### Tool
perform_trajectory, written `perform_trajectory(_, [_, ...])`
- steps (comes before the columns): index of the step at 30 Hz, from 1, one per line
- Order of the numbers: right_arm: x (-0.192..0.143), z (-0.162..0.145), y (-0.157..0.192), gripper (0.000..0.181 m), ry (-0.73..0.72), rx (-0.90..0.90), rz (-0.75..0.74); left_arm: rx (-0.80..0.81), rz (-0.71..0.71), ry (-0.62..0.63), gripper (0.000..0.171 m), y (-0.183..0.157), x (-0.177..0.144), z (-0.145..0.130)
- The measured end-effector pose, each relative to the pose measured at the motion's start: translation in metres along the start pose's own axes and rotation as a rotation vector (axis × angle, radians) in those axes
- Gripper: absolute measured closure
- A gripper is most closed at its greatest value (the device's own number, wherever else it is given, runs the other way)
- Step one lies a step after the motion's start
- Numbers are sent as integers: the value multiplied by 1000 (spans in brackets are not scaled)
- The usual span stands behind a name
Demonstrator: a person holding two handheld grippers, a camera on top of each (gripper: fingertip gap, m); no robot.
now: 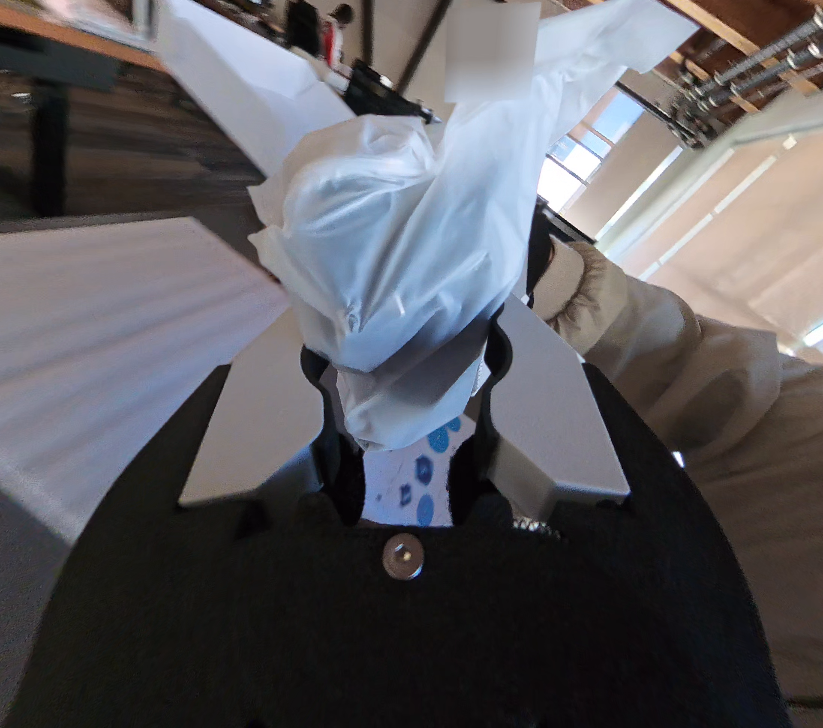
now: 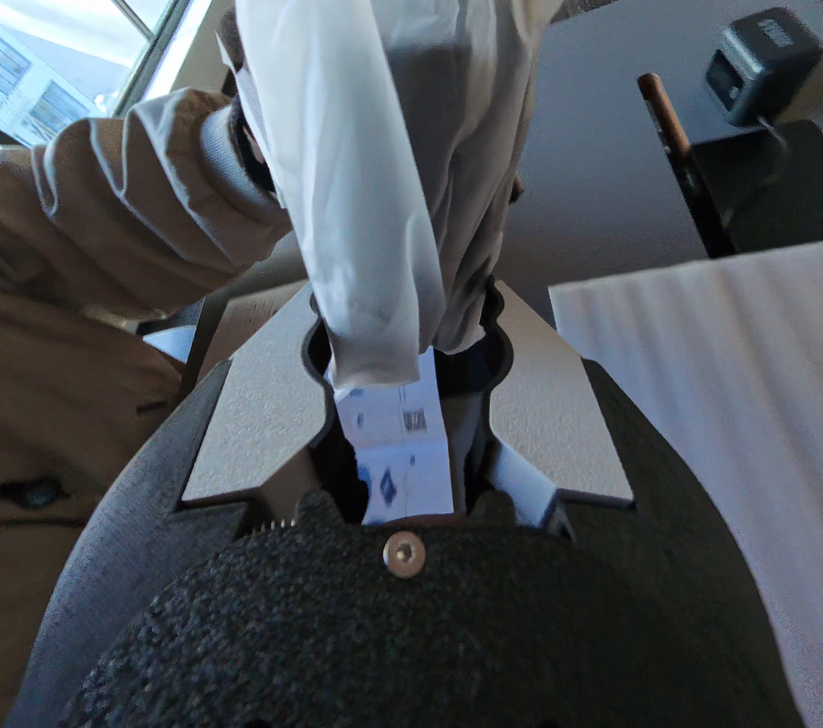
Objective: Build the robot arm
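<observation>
2 claws grip the same white plastic bag [image 1: 392, 261], 1 at each end. In the left wrist view the left claw [image 1: 403, 332] is narrowed onto a bunched part of the bag, and under the bag a white printed sheet with blue marks [image 1: 414, 479] shows between the fingers. Just right of the bag is a beige sleeve [image 1: 632, 332]; beyond the bag lies a white counter [image 1: 231, 83], and farther off a person stands.

In the right wrist view the right claw [image 2: 407, 332] is pinched on the bag [image 2: 356, 105], with a white printed sheet [image 2: 401, 439] below it. Left of the bag is a beige sleeve [image 2: 133, 181]; right of it a counter [image 2: 623, 172] carries a dark box [image 2: 761, 61].
</observation>
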State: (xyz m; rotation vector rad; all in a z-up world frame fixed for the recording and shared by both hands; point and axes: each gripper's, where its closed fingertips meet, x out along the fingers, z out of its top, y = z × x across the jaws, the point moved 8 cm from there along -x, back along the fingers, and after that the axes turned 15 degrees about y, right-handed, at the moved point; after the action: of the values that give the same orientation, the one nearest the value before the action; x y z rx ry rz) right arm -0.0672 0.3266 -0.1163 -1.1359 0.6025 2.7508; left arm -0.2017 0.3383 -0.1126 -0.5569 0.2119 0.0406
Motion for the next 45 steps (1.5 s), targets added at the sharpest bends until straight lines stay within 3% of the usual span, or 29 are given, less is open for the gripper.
perform_trajectory(4, [63, 38, -13, 101, -6, 40, 39, -143, 99, -42, 104, 42, -88, -26])
perform_trajectory(7, [80, 41, -12, 99, 27, 37, 31, -216, 193, -67, 104, 69, -143, -38])
perform_trajectory(11, [40, 13, 19, 103, -59, 42, -50, -253, 417, 32, 104, 106, -212, -46])
perform_trajectory(15, [-18, -56, 84, 104, -120, 72, -146, -280, 610, 189, 105, 134, -266, -46])
perform_trajectory(18, [-51, -110, 136, 104, -163, 138, -154, -322, 697, 318, 108, 150, -288, -43])
perform_trajectory(21, [-74, -152, 176, 102, -218, 179, -180, -367, 774, 471, 110, 166, -292, -43])
perform_trajectory(25, [-99, -190, 204, 101, -274, 191, -248, -396, 879, 769, 111, 194, -271, -59])
perform_trajectory(29, [-127, -214, 223, 102, -342, 209, -270, -403, 941, 1004, 123, 210, -241, -59])
perform_trajectory(38, [-157, -264, 238, 102, -380, 264, -368, -342, 1058, 1454, 125, 246, -188, -47])
perform_trajectory(42, [-159, -280, 237, 101, -378, 283, -400, -274, 1061, 1588, 123, 250, -181, -51])
perform_trajectory(45, [-158, -292, 235, 101, -367, 298, -403, -199, 1116, 1598, 116, 250, -178, -57])
